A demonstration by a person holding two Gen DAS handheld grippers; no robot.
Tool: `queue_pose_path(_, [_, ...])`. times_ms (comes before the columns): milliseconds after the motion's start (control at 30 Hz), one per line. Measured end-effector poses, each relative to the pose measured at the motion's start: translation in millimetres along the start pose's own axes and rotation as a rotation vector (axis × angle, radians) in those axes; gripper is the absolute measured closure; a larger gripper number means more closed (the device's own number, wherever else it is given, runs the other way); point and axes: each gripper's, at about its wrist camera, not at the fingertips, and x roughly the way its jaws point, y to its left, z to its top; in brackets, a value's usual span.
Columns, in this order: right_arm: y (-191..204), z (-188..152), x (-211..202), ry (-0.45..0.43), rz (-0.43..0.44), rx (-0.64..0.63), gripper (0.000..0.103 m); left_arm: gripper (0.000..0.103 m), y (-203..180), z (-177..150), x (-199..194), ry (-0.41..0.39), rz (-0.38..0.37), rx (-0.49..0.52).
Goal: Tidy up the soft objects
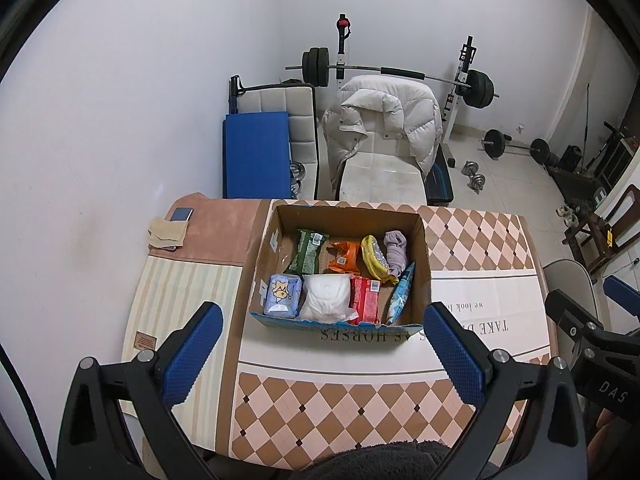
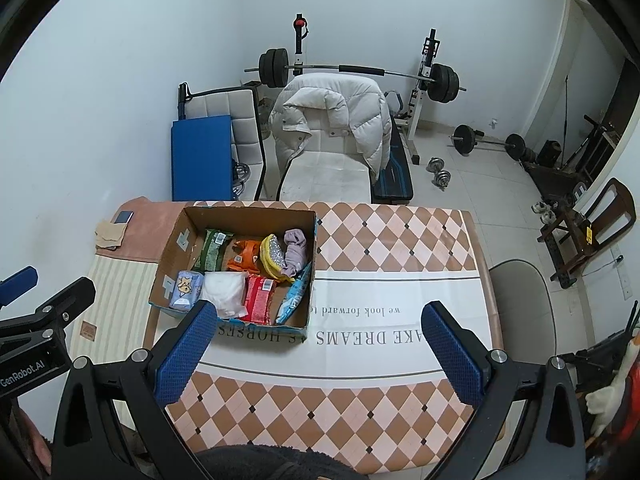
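Observation:
An open cardboard box (image 1: 422, 240) (image 2: 174, 240) stands on the table and holds several soft items: a green packet (image 1: 307, 251), an orange packet (image 1: 343, 260), a yellow pouch (image 1: 375, 258), a mauve cloth (image 1: 396, 252), a blue tissue pack (image 1: 283, 295), a white bag (image 1: 328, 298), a red pack (image 1: 365, 300) and a light blue packet (image 1: 402, 298). My left gripper (image 1: 322, 354) is open and empty, held above the table in front of the box. My right gripper (image 2: 320, 354) is open and empty, in front and to the right of the box.
A checkered tablecloth (image 2: 380, 232) with printed text covers the table. A phone (image 1: 182, 214) and a beige cloth (image 1: 166, 232) lie at the far left corner. Behind the table stand a chair with a white jacket (image 1: 380, 128), a blue mat (image 1: 256, 152) and a barbell rack (image 1: 400, 72).

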Motion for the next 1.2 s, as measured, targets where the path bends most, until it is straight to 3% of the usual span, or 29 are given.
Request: queue_pose_path(1200, [-5.2,1.7,-10.4,-0.010,-0.013,0.015,0.000,0.000,-1.4,-0.4,-1.8,-0.003,0.000,0.005])
